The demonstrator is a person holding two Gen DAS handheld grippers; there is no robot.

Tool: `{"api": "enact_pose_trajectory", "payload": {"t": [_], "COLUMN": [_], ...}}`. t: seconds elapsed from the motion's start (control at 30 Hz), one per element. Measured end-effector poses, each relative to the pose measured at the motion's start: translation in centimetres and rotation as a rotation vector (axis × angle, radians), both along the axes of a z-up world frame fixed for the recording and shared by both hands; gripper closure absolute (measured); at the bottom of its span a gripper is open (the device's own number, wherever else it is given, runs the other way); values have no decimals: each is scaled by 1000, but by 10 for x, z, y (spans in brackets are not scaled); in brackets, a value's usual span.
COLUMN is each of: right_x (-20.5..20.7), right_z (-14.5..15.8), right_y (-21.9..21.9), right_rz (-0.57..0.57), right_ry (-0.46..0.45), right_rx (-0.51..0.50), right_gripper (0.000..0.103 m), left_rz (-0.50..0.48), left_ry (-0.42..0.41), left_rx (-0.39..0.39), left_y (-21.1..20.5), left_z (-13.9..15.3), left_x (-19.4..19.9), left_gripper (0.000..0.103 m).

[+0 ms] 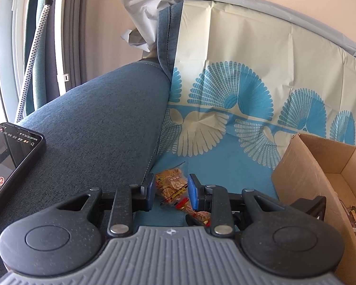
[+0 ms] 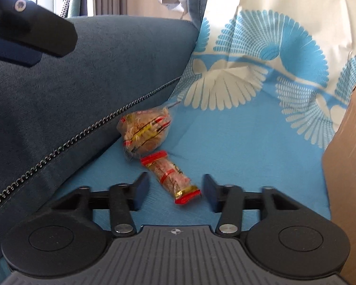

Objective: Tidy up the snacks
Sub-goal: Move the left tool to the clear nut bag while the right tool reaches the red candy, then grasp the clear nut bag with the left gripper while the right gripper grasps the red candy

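Two snack packets on a blue patterned cloth, both tongs parted and holding nothing.

The left tongs (image 1: 170,191) hover with pads spread either side of the round snack bag (image 1: 172,182), seemingly above it rather than touching. The right tongs (image 2: 175,193) gape wide around the near end of the red-banded snack stick (image 2: 172,179). The bag (image 2: 146,131) lies against the denim cushion (image 2: 83,76); a cardboard box (image 1: 320,178) stands just to the right.
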State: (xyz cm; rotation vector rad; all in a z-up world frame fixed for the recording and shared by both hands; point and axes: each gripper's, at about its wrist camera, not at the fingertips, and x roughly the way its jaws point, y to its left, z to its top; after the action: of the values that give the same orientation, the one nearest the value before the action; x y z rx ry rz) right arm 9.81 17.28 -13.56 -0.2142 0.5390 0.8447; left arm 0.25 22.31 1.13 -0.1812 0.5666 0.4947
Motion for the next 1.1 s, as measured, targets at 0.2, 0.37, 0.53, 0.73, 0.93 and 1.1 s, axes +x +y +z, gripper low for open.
{"api": "enact_pose_trajectory", "payload": {"t": [0.2, 0.37, 0.53, 0.73, 0.93, 1.1], "right_x": [-9, -23, -38, -39, -24, -17], "right_z": [2, 8, 13, 12, 1, -6], "right_y": [-6, -21, -41, -59, -68, -66], "right_rz": [-4, -103, -248, -343, -381, -354], "right_ry": [-31, -69, -103, -94, -1, 24], "right_rx": [2, 29, 21, -17, -26, -11], "right_gripper": [77, 77, 81, 83, 61, 61], "left_rz": [-1, -9, -26, -54, -44, -32], "left_ry": [-2, -5, 3, 39, 131, 213], "left_rx": [3, 2, 12, 56, 91, 129], "left_y": [-1, -3, -5, -10, -5, 1], "left_z": [1, 2, 2, -6, -29, -53], "left_x": [1, -2, 2, 19, 50, 78], "left_gripper": [70, 70, 68, 51, 35, 24]}}
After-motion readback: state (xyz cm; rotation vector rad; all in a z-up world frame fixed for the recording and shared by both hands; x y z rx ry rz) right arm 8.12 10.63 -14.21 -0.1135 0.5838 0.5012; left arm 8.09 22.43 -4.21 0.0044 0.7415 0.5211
